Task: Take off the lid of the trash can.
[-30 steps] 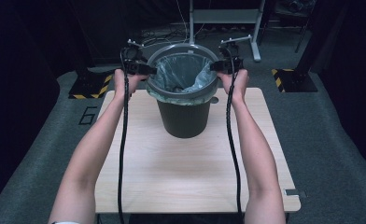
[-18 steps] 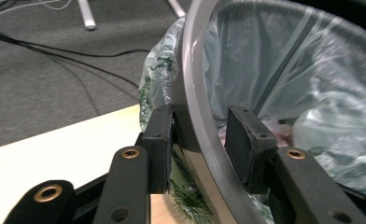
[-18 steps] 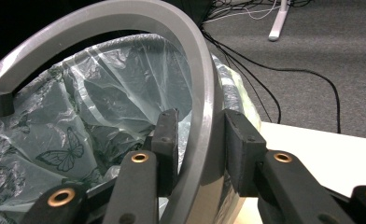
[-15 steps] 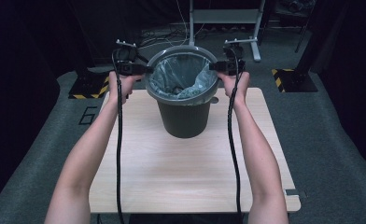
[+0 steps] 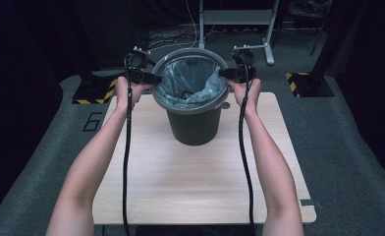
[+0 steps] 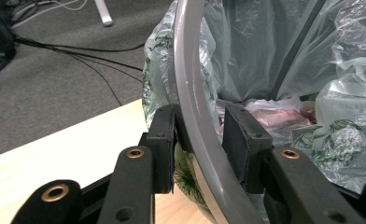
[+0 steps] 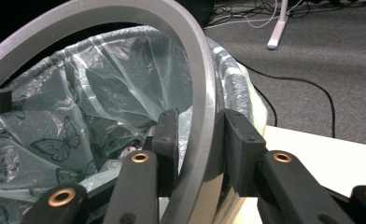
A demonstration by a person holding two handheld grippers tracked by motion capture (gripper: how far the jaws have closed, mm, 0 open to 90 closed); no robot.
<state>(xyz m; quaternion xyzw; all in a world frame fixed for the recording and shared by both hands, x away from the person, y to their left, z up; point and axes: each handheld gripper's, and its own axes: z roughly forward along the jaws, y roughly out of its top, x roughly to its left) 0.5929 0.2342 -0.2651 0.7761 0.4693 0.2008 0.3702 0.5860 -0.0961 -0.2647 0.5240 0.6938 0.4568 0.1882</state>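
Observation:
A dark grey bin [image 5: 195,125] stands at the far middle of the wooden table [image 5: 195,182]. A clear plastic bag [image 5: 185,81] with printed butterflies lines it [image 7: 69,135]. A light grey ring [image 5: 190,105] lies over the bag at the bin's top. My left gripper [image 5: 153,78] holds the ring's left side. Its jaws have just been closing, and its pads now press on the ring [image 6: 195,121] from both sides [image 6: 200,135]. My right gripper [image 5: 225,73] is shut on the ring's right side [image 7: 197,140]. Crumpled waste [image 6: 284,116] lies inside the bag.
Grey carpet surrounds the table. A white metal stand [image 5: 234,19] and floor cables [image 6: 78,56] lie behind the bin. Yellow-and-black striped bases sit at the back left [image 5: 95,93] and back right [image 5: 303,83]. The table's near half is bare wood.
Both hands stay at the ring's sides with hardly any shift. The bin and the ring keep their place.

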